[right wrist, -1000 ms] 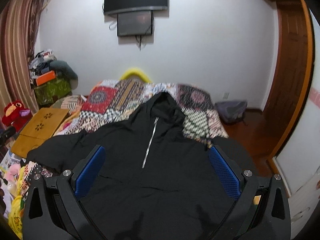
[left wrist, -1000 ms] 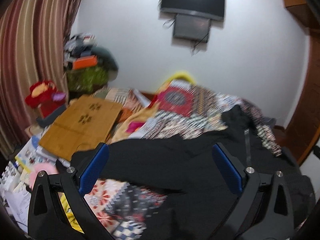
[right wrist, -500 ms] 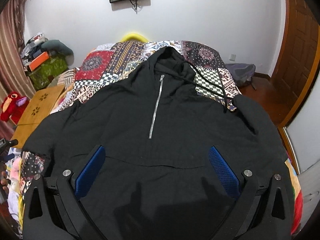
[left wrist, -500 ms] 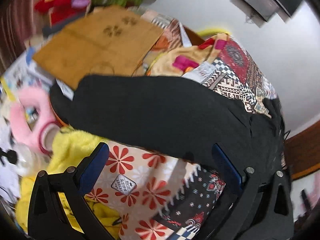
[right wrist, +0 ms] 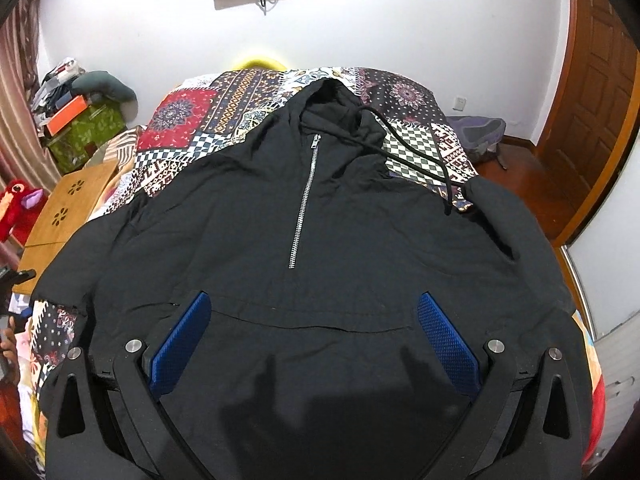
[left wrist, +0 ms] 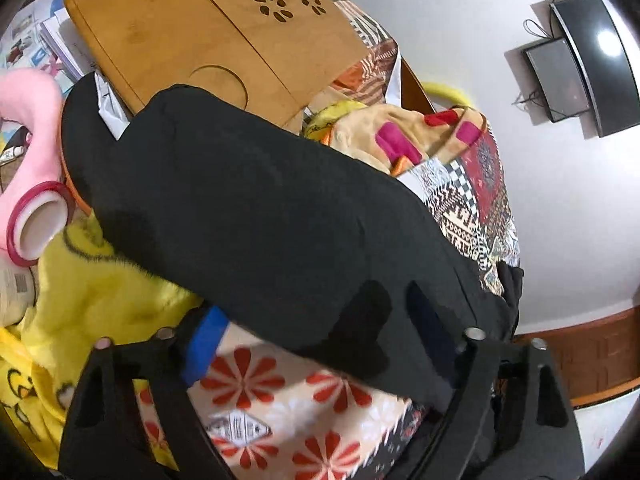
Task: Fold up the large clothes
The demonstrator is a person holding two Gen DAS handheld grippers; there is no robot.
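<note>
The black hoodie (right wrist: pixel 312 248) lies spread face up on a bed covered by a patchwork quilt (right wrist: pixel 208 128), its hood toward the far wall and its half zipper (right wrist: pixel 304 200) running down the chest. A drawstring (right wrist: pixel 424 152) trails off the hood across the quilt to the right. Both sleeves are stretched out to the sides.

The right gripper (right wrist: pixel 312 340) hovers over the lower front of the hoodie, near the pocket seam, with its blue-padded jaws spread wide apart and nothing between them.

The left gripper (left wrist: pixel 320 340) sits low at the left sleeve (left wrist: pixel 256 216), which crosses the left wrist view as a broad dark band. Its jaws are wide apart too; the left blue pad (left wrist: pixel 204 340) appears to lie just under the sleeve's edge, while the right finger is dark and blurred against the cloth, so contact is hard to judge.

Beyond the sleeve, a wooden lap desk (left wrist: pixel 208 28) rests at the bedside, and a yellow fleece blanket (left wrist: pixel 96 296) and a pink plush item (left wrist: pixel 36 120) lie near the sleeve cuff.
</note>
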